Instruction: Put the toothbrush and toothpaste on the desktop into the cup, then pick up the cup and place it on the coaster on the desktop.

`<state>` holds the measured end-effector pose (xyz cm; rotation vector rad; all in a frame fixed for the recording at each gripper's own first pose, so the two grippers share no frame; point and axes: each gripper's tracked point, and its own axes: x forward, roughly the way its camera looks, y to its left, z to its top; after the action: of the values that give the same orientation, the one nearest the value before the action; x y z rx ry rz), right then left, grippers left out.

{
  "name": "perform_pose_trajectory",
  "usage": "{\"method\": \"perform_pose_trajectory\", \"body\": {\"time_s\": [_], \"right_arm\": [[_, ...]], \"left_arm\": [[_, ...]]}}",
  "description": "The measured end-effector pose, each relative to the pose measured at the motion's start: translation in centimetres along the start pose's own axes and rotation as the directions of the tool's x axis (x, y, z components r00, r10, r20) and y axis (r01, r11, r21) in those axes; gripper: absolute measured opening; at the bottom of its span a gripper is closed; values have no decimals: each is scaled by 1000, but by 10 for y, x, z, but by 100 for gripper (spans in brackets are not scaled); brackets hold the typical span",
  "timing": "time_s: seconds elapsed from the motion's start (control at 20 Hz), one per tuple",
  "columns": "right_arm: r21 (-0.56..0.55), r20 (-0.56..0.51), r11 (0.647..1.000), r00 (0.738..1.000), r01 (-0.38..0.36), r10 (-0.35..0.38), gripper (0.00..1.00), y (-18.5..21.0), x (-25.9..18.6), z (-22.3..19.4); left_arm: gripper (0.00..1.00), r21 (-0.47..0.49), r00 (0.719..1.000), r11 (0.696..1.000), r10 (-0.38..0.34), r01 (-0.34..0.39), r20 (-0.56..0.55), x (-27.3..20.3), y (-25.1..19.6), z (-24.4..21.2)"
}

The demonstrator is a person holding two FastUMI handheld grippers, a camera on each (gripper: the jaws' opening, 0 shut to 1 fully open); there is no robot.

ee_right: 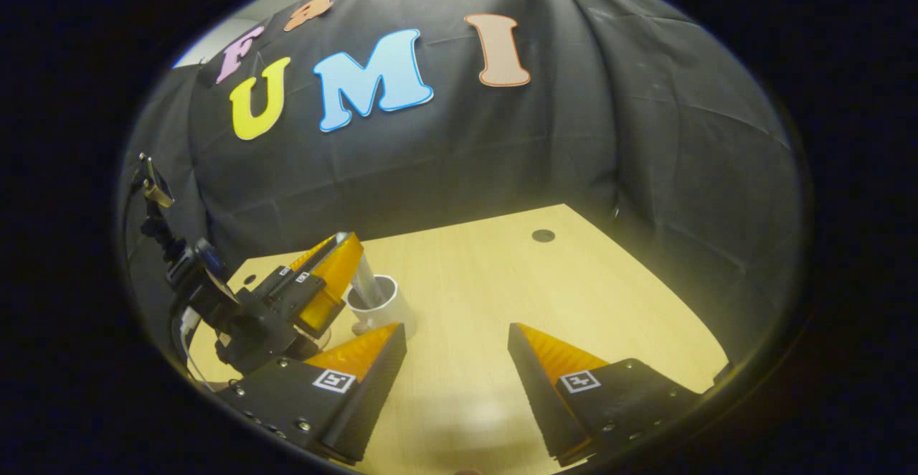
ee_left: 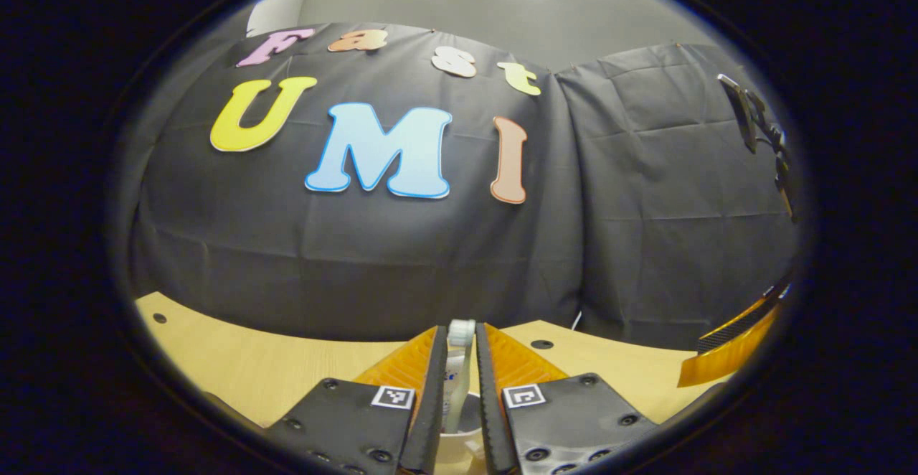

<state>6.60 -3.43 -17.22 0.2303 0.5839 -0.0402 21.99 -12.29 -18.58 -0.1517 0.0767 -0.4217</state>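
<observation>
In the left gripper view my left gripper (ee_left: 459,328) is shut on a white toothpaste tube (ee_left: 457,369), which stands upright with its cap up. Its lower end reaches into the white cup (ee_left: 459,449) just below the fingers. The right gripper view shows the same scene from the side: the left gripper (ee_right: 331,272) holds the tube (ee_right: 366,283) slanted into the cup (ee_right: 380,304) on the wooden desktop (ee_right: 502,281). My right gripper (ee_right: 457,351) hovers open over the desk, a little to the right of the cup, with nothing between its fingers.
A dark stand with a clamped device (ee_right: 154,186) rises at the desk's left side, behind the left gripper. The black cloth wall (ee_right: 645,138) closes the desk's back and right edges. Small round holes (ee_right: 543,235) mark the desktop. One finger of the right gripper (ee_left: 731,349) juts in at the far right.
</observation>
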Motion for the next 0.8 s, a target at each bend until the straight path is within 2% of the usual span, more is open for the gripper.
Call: {"method": "perform_pose_trajectory", "body": {"time_s": [0.05, 0.25, 0.4, 0.45, 0.6, 0.75, 0.8], "right_arm": [[1, 1, 1000, 1000, -2, 2, 88, 1, 0, 0], [13, -11, 1000, 1000, -22, 22, 88, 10, 0, 1], [4, -14, 999, 999, -34, 34, 88, 19, 1, 4], [1, -15, 999, 999, -41, 41, 88, 23, 1, 4], [-13, -21, 998, 998, -61, 61, 88, 38, 1, 6], [-26, -51, 997, 996, -79, 77, 88, 51, 5, 3], [-31, -64, 996, 995, -83, 81, 88, 56, 6, 0]], "left_arm": [[40, 5, 1000, 1000, -3, 3, -8, -2, -1, 0], [65, 11, 999, 1000, -1, 1, -36, -12, 2, 3], [66, 7, 999, 1000, 6, -5, -48, -24, 6, 9], [74, 8, 999, 1000, 10, -10, -48, -29, 8, 13], [76, 4, 998, 1000, 30, -30, -47, -43, 18, 25], [94, -1, 997, 998, 59, -59, -57, -58, 31, 37], [94, 4, 996, 998, 68, -68, -58, -63, 35, 42]]}}
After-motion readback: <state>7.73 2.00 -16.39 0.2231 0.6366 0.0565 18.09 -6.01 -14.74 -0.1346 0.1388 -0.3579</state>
